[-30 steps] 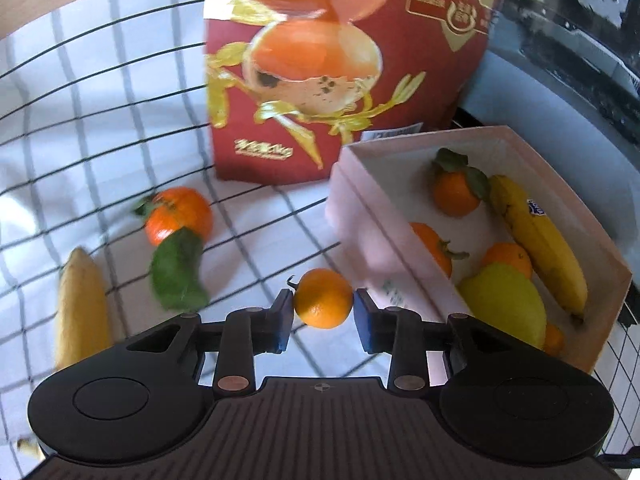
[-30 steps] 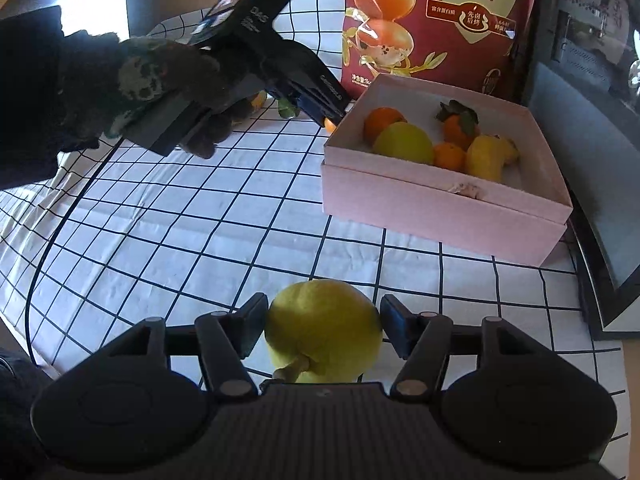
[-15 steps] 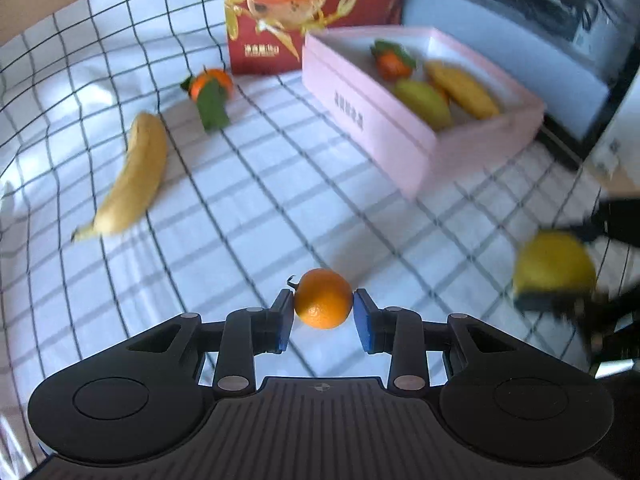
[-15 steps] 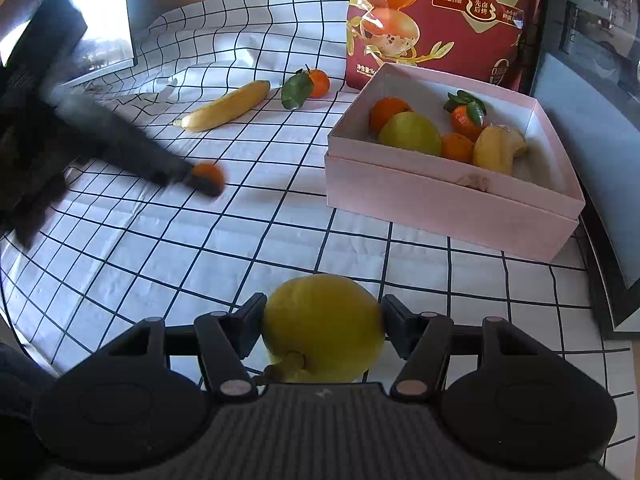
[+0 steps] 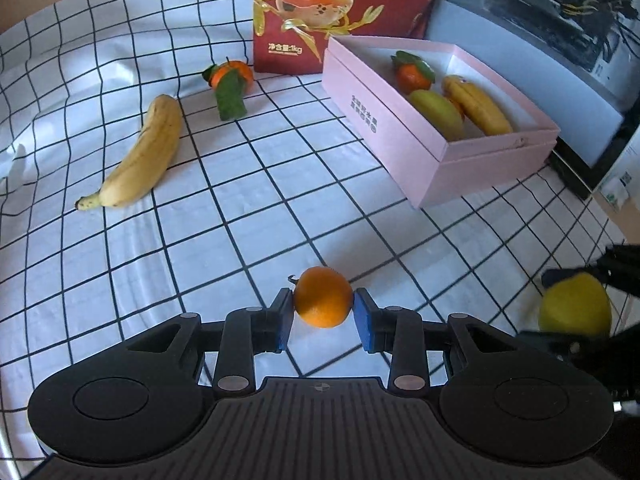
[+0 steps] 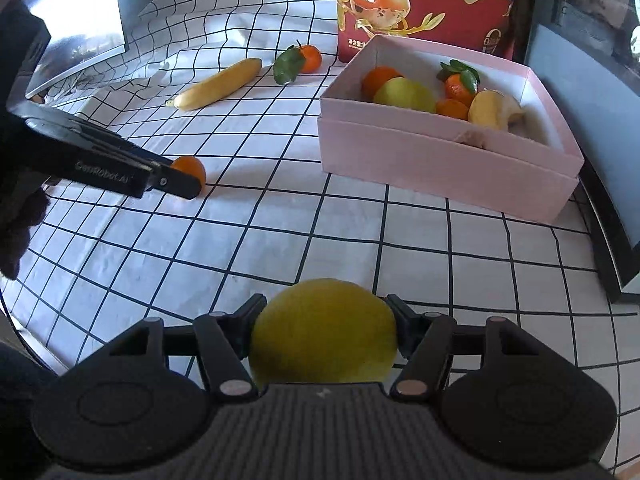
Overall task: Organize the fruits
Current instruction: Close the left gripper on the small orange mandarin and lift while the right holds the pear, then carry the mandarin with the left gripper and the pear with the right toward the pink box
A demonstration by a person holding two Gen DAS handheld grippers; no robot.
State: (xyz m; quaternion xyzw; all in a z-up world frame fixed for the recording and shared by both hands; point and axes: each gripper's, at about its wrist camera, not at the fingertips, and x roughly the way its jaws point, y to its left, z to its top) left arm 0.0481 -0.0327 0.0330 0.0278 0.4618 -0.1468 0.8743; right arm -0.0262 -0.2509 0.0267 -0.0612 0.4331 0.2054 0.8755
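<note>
A red printed bag [image 5: 340,12] stands far ahead of the claw — on a black-gridded white cloth [image 5: 200,240] spread beneath it.

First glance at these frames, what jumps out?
Each gripper has fruit between its fingers: the left gripper a small orange, the right gripper, jaws opening, a lemon, both over the checked cloth. Behind, a pink box holds more fruit; a banana and a leafy orange lie loose.

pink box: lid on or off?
Off. The pink box is open on top, with its inner walls and the fruit inside in plain view from both wrist cameras. No separate lid shows in either view.
</note>
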